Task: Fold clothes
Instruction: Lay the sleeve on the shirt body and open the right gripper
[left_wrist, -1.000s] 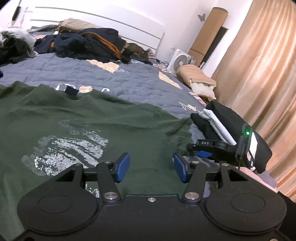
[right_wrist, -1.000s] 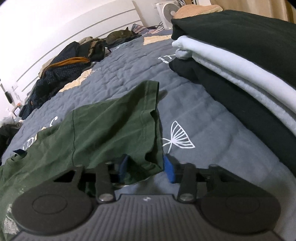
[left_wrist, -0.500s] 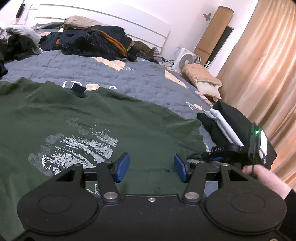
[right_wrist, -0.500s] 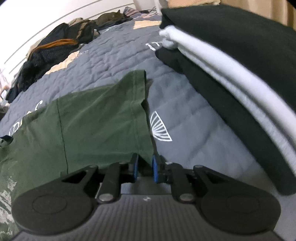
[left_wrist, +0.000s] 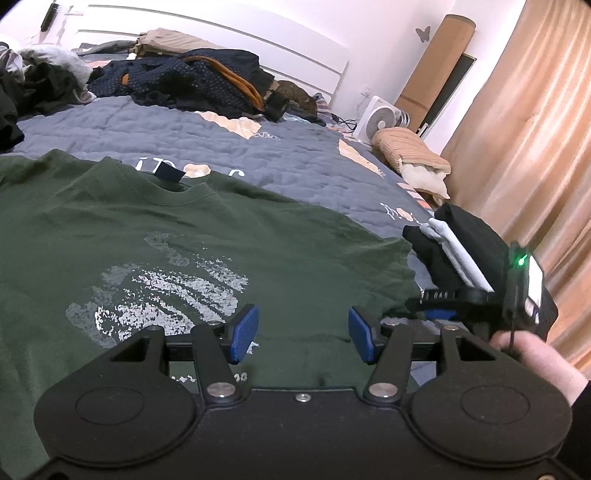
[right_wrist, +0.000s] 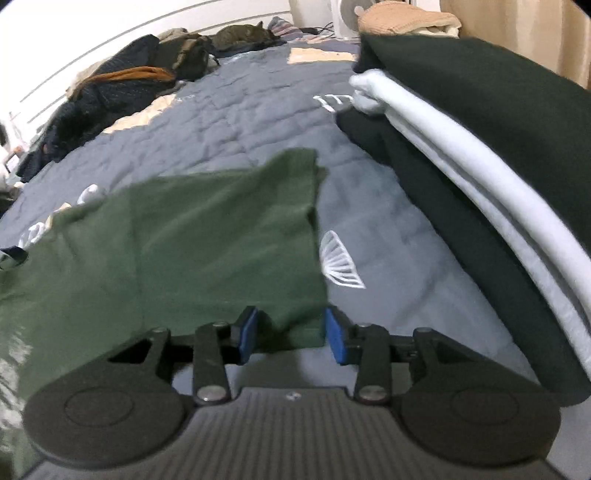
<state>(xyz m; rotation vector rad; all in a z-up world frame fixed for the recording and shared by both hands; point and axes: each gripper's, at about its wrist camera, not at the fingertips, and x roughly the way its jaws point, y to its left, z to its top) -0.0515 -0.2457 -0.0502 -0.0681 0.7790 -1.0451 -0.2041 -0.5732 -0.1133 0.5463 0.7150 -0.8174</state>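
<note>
Spread flat, print side up, on the grey quilted bed (left_wrist: 280, 147): a dark green T-shirt (left_wrist: 229, 236), collar toward the headboard, hem toward the cameras. Seen from the left wrist, the left gripper (left_wrist: 301, 334) hovering over the lower chest of the shirt, just below the white print, blue fingers (left_wrist: 243, 332) spread wide with nothing between them. Off to the sleeve side of the shirt, the right gripper (right_wrist: 290, 334) low at the bed, its fingers (right_wrist: 334, 338) parted, with the corner of the sleeve (right_wrist: 236, 236) lying in the gap; pads not visibly pressed on the cloth, so no pinch held at this instant. Sleeve running away from those fingers toward the collar side, its open cuff edge on the side of the folded stack (right_wrist: 480, 158) of black and pale clothes, which sits near the shirt but apart from it on that same side. Judged from this: right gripper far nearer the sleeve, already straddling its corner; left gripper nearer the body panel, well placed only to pin or take the hem. Any fold of the sleeve across the chest likely to turn on the fingers closing squarely on that corner. Right view slightly blurred, so exact contact with the cloth hard to settle.
</note>
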